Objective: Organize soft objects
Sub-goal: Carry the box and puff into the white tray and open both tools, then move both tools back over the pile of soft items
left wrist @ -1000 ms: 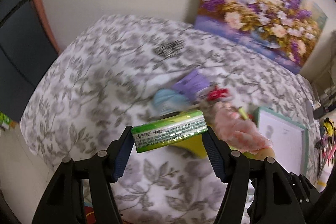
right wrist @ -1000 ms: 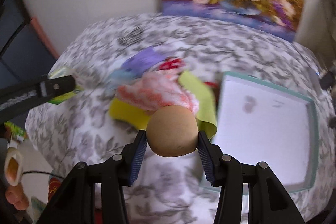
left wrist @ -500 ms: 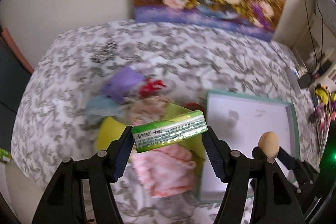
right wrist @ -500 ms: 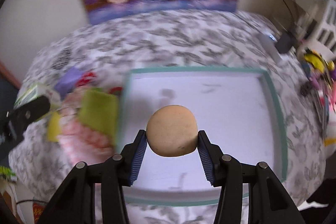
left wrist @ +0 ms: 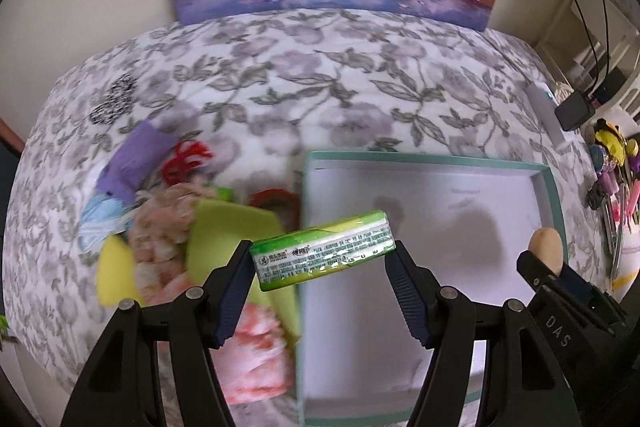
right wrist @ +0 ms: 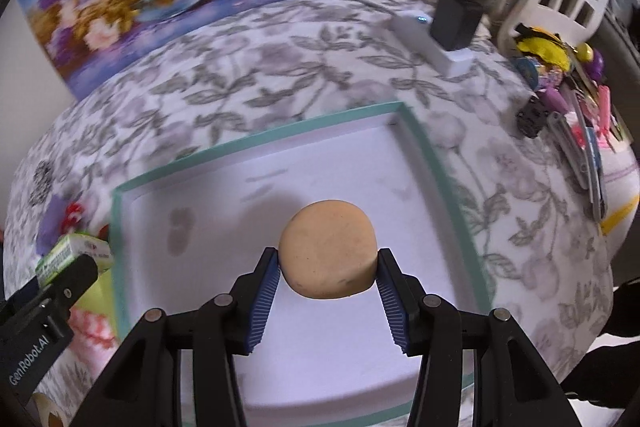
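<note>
- My left tongs (left wrist: 323, 261) pinch a green tissue pack (left wrist: 324, 250) over the left rim of the teal-edged tray (left wrist: 554, 187)
- My right tongs (right wrist: 327, 265) clamp a tan sponge puff (right wrist: 328, 254) above the tray's middle
- Releasing here could tip the pack off the rim onto the soft pile (left wrist: 168, 227) on the tabletop

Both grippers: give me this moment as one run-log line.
left gripper: shut on green tissue pack | right gripper: shut on tan sponge | both over teal-rimmed tray | tray: empty
</note>
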A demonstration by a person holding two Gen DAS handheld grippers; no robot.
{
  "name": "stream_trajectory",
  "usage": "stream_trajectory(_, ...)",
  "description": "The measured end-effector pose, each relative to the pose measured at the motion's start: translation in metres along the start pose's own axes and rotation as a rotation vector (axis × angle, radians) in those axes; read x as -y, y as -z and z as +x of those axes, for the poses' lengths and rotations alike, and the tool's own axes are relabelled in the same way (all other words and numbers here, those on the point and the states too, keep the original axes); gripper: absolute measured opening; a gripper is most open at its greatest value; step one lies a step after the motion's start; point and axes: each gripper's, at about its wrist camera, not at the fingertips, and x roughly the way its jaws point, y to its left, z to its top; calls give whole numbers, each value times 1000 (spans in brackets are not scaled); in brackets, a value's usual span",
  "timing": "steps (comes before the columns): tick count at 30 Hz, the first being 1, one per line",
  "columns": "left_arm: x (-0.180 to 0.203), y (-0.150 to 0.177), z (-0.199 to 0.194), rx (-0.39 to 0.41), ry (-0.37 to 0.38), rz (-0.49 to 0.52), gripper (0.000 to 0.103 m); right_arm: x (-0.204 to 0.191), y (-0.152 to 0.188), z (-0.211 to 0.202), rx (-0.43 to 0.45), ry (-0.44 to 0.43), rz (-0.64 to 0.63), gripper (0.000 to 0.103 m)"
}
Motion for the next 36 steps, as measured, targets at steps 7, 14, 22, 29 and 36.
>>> stream_trajectory(7,29,-12,16,-2,37,43,68,17,-11,6,11,45,13,52)
stream_trajectory(14,38,-14,20,8,56,49,89,21,-14,10,4,44,15,55)
stream_trajectory(22,17,-15,18,19,-5,-14,93,25,-14,6,23,55,14,98)
stream_trajectory(29,2,-14,22,6,-28,-57,93,26,-13,6,19,54,17,103)
stream_trajectory(36,-12,-13,21,0,-42,-98,93,23,-11,8,0,64,1,103)
